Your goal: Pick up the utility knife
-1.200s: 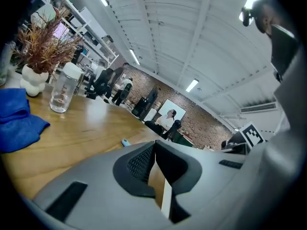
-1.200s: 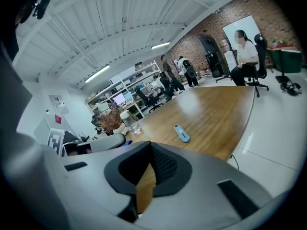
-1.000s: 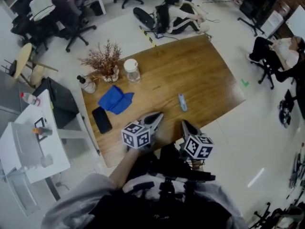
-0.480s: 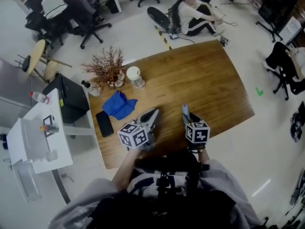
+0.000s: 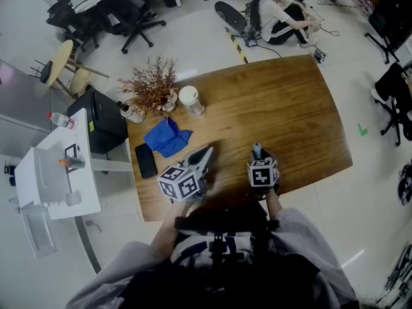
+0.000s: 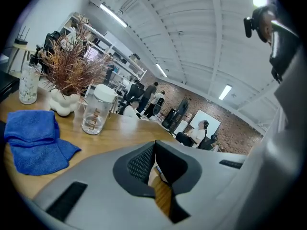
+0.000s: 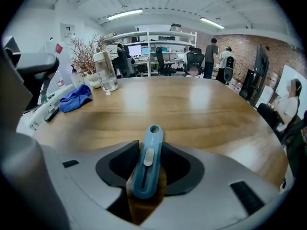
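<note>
Wood-topped desk [image 5: 283,102] fills the middle of an open office, seen from above the person who stands at its near edge with a tool in each hand. Nearest, the left tool [image 5: 203,156] hovers over the near part of the desk; its own view shows its jaws clenched tip to tip with nothing in them. Just to its right, the right tool [image 5: 258,154] tilts steeply down at the desk. Its jaws stand released and apart, and the blue utility knife [image 7: 146,169] lies flat on the wood between them, handle end toward the camera and the holed end pointing away. The pads sit close beside its sides, and I see no squeeze on it. From the head view the far tip of the knife pokes out beyond the tool.

Left of the left tool a black phone [image 5: 145,161] lies near the desk edge, with a crumpled blue cloth [image 5: 166,136] just beyond it. Farther back stand a clear jar with a white lid [image 5: 191,100] and a dried plant [image 5: 151,82] in a white vase. Beyond the desk a person [image 5: 283,18] sits on the floor.
</note>
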A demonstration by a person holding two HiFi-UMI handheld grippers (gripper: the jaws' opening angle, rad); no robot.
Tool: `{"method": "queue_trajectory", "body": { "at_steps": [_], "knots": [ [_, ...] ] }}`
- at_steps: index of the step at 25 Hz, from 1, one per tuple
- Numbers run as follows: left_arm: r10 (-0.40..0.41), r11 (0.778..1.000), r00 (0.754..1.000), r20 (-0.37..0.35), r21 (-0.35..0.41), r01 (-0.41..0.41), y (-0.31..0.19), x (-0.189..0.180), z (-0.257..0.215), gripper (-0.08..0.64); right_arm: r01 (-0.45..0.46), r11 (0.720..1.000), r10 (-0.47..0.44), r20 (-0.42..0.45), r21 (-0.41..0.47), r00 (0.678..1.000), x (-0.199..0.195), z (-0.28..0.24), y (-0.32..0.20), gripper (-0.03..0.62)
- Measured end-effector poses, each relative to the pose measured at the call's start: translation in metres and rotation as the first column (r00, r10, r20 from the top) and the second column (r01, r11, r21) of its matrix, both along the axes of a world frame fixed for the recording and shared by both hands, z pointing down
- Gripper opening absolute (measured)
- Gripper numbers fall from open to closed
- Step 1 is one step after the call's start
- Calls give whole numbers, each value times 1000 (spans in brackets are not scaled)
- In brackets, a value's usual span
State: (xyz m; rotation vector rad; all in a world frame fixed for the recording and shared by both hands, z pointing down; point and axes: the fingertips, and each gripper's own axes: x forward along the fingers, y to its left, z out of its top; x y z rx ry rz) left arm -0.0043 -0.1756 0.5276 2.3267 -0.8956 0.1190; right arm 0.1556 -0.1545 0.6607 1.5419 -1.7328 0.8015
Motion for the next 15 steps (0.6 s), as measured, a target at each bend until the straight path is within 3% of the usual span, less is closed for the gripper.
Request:
{"method": "queue_trajectory", "body": {
  "at_steps": [6,11,15],
  "knots": [
    [30,1000,999,11,-7,-30,3,7,-1,5,-43,999,43,53,-6,998,5,-8,0,150],
    [59,998,998,1,-4,-59,1,12,2,5,-110,991,99,143,74,985,9,-36,-5,149],
    [81,997,996,-33,15,-81,0,15,0,5,-117,983,84,219,142,972,0,-69,-7,149]
  ]
}}
